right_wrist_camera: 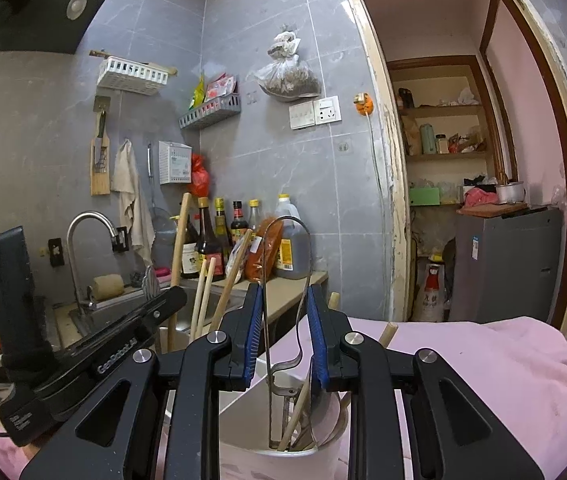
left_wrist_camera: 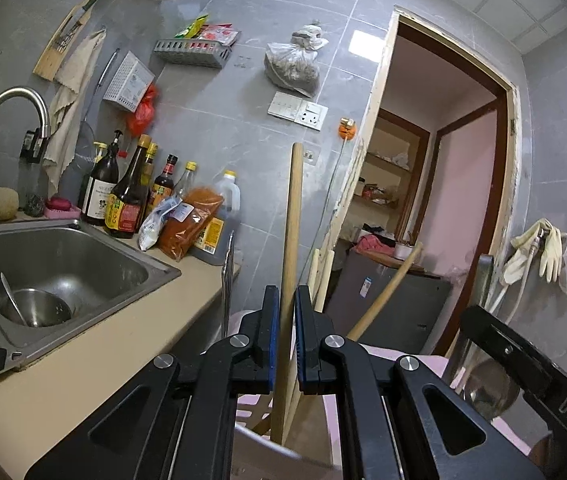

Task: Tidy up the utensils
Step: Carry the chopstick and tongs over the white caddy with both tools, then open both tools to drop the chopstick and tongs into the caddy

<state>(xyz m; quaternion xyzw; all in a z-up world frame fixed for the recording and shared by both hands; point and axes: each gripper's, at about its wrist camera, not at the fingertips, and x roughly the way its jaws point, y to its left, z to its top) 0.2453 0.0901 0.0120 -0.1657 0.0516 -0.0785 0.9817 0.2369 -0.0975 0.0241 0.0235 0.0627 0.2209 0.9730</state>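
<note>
Left claw (left_wrist_camera: 287, 332): pinched nearly closed on a long wooden stick (left_wrist_camera: 292, 240). The stick stands upright, lower end down inside the white utensil holder (left_wrist_camera: 267, 444).

Right claw (right_wrist_camera: 285, 336): jaws narrow, pads pressing both arms of the metal tongs (right_wrist_camera: 283, 280). The looped end of the tongs sticks up above the claw; the tips hang down into the white utensil holder (right_wrist_camera: 243, 424).

In the holder alongside the tongs: chopsticks (right_wrist_camera: 297, 412), plus some metal utensil I can't identify.

More wooden handles (right_wrist_camera: 203, 300) lean up out of the holder on its sink side, by the left claw's body.

The holder sits on pink cloth (right_wrist_camera: 483, 360), just beside the end of the bench (left_wrist_camera: 83, 360).

Further from the holder along the bench: the steel sink (left_wrist_camera: 63, 260) with a metal bowl (left_wrist_camera: 35, 308) in it, then the row of sauce bottles (left_wrist_camera: 131, 192) at the wall.

On the holder's other side: the doorway (right_wrist_camera: 463, 140) with a grey cabinet (right_wrist_camera: 503, 260) beyond it.
</note>
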